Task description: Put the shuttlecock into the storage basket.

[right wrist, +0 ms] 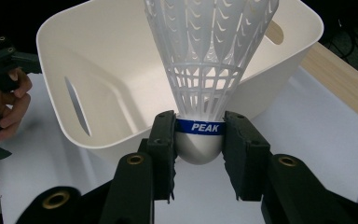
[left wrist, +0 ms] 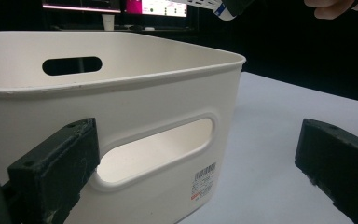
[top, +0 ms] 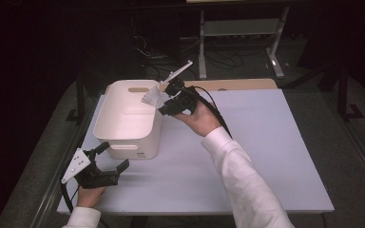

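Observation:
A white plastic shuttlecock [right wrist: 204, 70] with a blue PEAK band sits between the jaws of my right gripper [right wrist: 199, 140], which is shut on its round cork. From above, the right gripper [top: 164, 105] holds the shuttlecock [top: 151, 98] over the right rim of a cream bin [top: 128, 118], skirt pointing into it. The bin [right wrist: 121, 79] looks empty inside. My left gripper [top: 113, 156] stands open at the bin's near end, close to its handle slot [left wrist: 156, 149], with nothing between its fingers [left wrist: 56, 168].
The white table top [top: 247, 156] stretches to the right of the bin. A wooden strip [top: 237, 84] runs along its far edge. Beyond stand a metal frame [top: 240, 33] and floor cables.

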`<state>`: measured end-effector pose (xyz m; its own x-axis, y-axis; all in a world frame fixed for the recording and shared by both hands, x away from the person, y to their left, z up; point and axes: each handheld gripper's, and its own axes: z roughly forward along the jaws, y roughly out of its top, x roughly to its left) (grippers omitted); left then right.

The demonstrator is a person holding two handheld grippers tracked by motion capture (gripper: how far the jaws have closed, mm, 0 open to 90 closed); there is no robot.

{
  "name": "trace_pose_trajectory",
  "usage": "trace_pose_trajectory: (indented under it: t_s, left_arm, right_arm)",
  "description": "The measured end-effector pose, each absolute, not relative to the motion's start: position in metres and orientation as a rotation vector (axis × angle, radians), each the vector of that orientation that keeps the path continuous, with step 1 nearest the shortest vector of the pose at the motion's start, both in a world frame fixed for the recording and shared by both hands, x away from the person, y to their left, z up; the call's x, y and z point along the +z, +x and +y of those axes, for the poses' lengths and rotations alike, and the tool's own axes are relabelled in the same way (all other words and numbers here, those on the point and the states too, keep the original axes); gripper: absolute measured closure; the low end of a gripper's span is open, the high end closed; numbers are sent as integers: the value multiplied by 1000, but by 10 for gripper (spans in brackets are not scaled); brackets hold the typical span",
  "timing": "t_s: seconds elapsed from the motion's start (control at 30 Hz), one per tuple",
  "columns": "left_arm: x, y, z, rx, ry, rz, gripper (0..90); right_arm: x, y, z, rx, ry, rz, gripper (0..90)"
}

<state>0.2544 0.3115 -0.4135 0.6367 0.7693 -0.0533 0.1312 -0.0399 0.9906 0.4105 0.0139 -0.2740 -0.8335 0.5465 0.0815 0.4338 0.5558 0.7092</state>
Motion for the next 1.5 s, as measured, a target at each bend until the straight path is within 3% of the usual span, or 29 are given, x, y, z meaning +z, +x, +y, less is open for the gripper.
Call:
trace_pose_trajectory:
  t_s: [0.73, 1.5]
  left_arm:
    - [-412, 253, 313, 626, 1565, 735, 0]
    - [-413, 252, 312, 598, 1558, 756, 0]
  right_arm:
    - [-274, 417, 43, 1174, 814, 2640, 638]
    - [-298, 420, 72, 1192, 811, 2678, 638]
